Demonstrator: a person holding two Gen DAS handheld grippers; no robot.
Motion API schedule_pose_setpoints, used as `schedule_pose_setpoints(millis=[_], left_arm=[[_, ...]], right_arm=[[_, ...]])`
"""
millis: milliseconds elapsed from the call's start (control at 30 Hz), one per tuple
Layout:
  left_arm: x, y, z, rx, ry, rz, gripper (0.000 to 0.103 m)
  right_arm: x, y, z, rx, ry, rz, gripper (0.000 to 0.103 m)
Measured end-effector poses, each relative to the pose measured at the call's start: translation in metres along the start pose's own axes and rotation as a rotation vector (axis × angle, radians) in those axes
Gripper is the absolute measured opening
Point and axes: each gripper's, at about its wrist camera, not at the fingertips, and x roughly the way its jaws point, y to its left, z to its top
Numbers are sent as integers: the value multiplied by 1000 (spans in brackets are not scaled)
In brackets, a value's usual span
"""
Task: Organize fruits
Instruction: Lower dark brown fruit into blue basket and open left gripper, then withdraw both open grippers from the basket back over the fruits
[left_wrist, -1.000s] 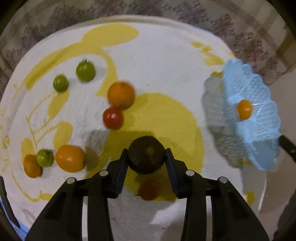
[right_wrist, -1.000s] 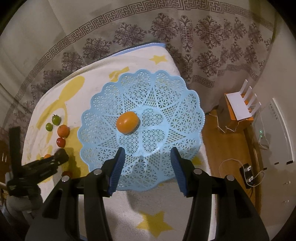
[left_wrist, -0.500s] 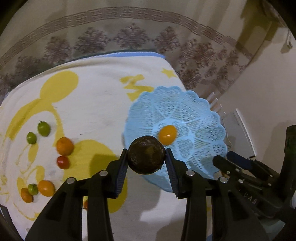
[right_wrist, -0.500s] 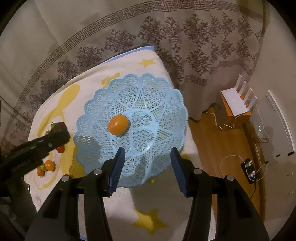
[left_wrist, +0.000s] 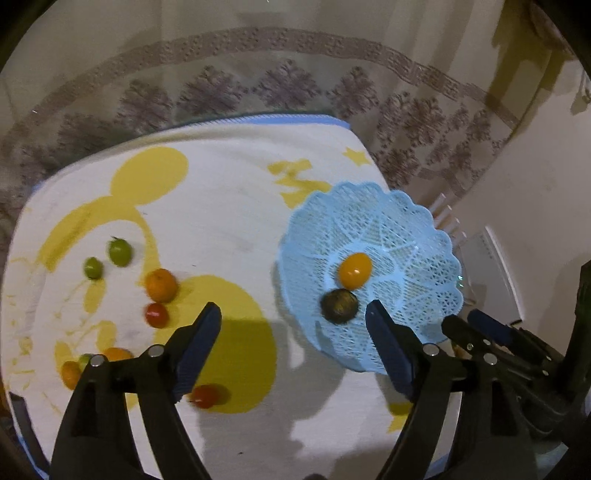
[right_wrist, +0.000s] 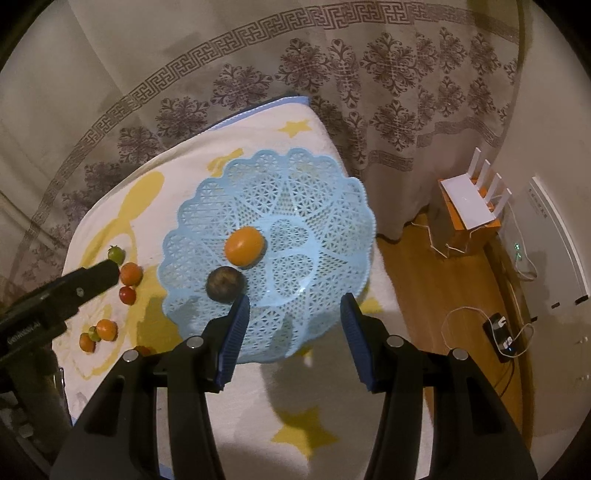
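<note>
With the dark fruit (left_wrist: 338, 305) in the basket (left_wrist: 413, 229), the left gripper (left_wrist: 293, 325), fingers wide apart and empty, should lift straight up, then reach the red tomato (left_wrist: 156, 315) near the towel's (left_wrist: 229, 206) left edge.

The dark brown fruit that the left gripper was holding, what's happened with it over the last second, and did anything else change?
The left gripper carried the dark brown fruit from above the towel over to the blue lattice basket, then opened and let it go. It now lies in the basket beside the orange tomato. The right gripper stayed open over the basket's near edge, and the loose tomatoes on the towel did not move.
</note>
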Motion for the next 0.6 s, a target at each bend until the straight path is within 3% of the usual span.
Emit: schedule_pose_setpoints(millis=[300, 600], left_arm=[[-47, 15, -3, 7, -92, 68, 89], [-67, 41, -15, 8, -95, 138, 92]], right_arm=[[-13, 25, -6, -28, -13, 14, 63], [-17, 58, -14, -58, -16, 33, 64]])
